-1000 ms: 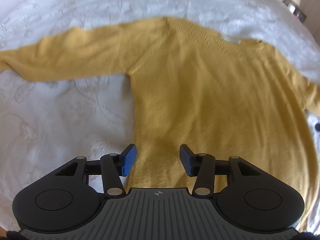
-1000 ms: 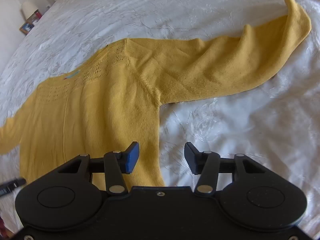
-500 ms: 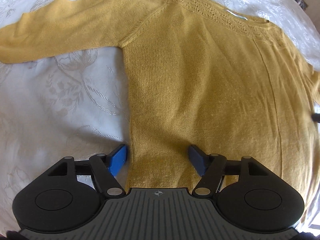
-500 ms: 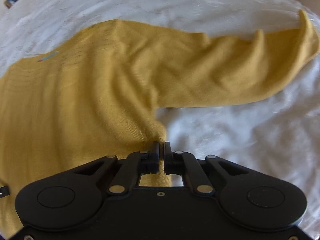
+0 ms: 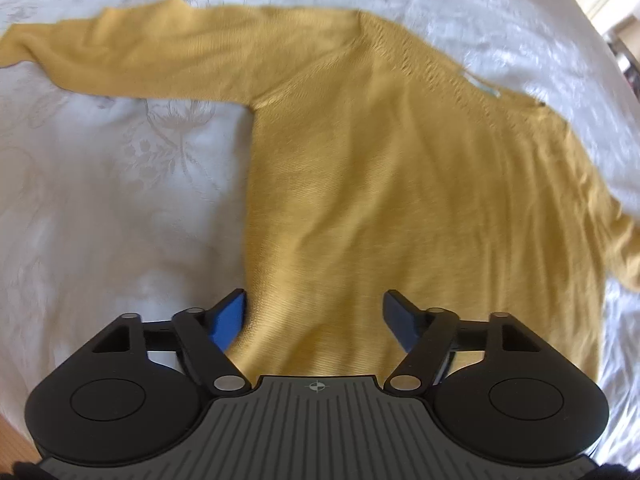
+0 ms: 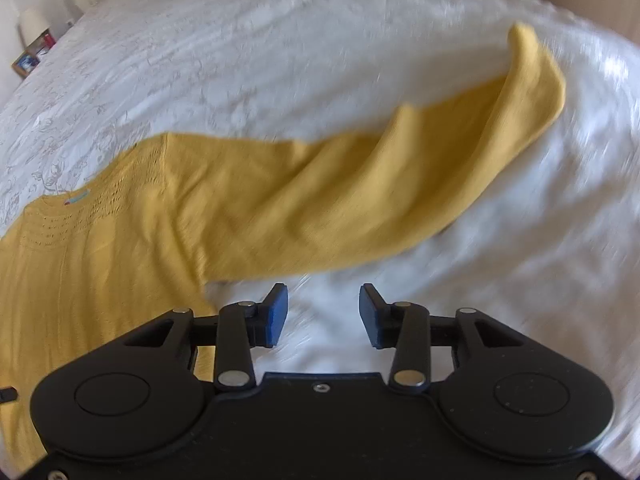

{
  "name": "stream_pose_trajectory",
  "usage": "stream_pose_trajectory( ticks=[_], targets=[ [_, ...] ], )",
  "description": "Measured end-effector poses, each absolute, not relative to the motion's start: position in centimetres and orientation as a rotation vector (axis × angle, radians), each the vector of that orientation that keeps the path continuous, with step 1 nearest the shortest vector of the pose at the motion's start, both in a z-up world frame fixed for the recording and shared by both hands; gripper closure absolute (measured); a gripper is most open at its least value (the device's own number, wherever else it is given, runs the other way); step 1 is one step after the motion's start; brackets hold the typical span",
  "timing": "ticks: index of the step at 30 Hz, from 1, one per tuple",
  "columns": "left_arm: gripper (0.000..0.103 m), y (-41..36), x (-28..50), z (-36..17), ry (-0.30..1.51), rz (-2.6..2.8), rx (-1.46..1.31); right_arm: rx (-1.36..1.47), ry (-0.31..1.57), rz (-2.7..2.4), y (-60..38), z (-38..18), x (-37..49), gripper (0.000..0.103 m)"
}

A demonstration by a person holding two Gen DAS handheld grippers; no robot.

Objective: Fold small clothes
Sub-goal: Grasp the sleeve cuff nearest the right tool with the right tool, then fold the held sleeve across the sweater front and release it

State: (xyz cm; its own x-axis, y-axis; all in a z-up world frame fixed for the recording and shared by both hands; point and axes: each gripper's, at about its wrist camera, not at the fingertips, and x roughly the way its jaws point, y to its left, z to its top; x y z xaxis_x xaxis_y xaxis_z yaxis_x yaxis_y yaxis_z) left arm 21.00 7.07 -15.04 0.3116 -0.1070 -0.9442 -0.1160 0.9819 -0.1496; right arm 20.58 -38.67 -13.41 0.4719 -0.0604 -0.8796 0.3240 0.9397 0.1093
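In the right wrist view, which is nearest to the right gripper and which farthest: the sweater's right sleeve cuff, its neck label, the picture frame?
From the right gripper:
1. Neck label of the sweater, to the left.
2. Right sleeve cuff, upper right, curled up. Labels one and two are close; the order is uncertain.
3. Picture frame, far left, beyond the bed.

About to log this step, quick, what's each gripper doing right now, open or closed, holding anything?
Left gripper: open, its fingers either side of the yellow sweater hem, not clamped.
Right gripper: open, holding nothing, over the white bedspread.
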Motion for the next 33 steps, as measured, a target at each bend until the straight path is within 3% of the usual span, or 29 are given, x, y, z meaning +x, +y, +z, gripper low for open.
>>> stream_pose_trajectory(
  ticks=[3, 11, 23, 24, 25, 26, 30, 33],
  targets=[
    [0.023, 5.0, 20.5, -13.9, 1.221, 0.027, -0.22, 0.233, 1.002, -0.228, -41.2, -11.6, 21.0, 0.036],
    [0.022, -0.1, 19.4, -11.4, 1.169, 0.004, -0.281, 0.186, 0.951, -0.271, -49.9, -9.9, 23.8, 0.033],
    [0.022, -4.3, 17.6, -9.8, 1.17, -0.007, -0.234, 0.268, 1.014, -0.303, -56.1, -13.2, 28.4, 0.029],
    [0.022, -4.4, 17.6, -9.7, 1.172, -0.005, -0.231, 0.264, 1.037, -0.288, -56.1, -13.5, 28.6, 0.038],
    [0.022, -4.5, 17.5, -9.7, 1.173, -0.003, -0.226, 0.242, 1.055, -0.275, -55.8, -13.6, 28.7, 0.076],
    [0.022, -4.6, 17.5, -9.7, 1.175, -0.002, -0.221, 0.207, 1.066, -0.26, -55.4, -13.5, 28.8, 0.088],
    [0.022, -4.8, 17.4, -9.4, 1.166, 0.002, -0.215, 0.056, 1.03, -0.256, -55.6, -11.2, 27.3, 0.088],
    [0.022, -5.0, 17.4, -9.5, 1.162, 0.0, -0.215, 0.093, 1.048, -0.351, -58.6, -11.3, 26.2, 0.088]
  ],
)
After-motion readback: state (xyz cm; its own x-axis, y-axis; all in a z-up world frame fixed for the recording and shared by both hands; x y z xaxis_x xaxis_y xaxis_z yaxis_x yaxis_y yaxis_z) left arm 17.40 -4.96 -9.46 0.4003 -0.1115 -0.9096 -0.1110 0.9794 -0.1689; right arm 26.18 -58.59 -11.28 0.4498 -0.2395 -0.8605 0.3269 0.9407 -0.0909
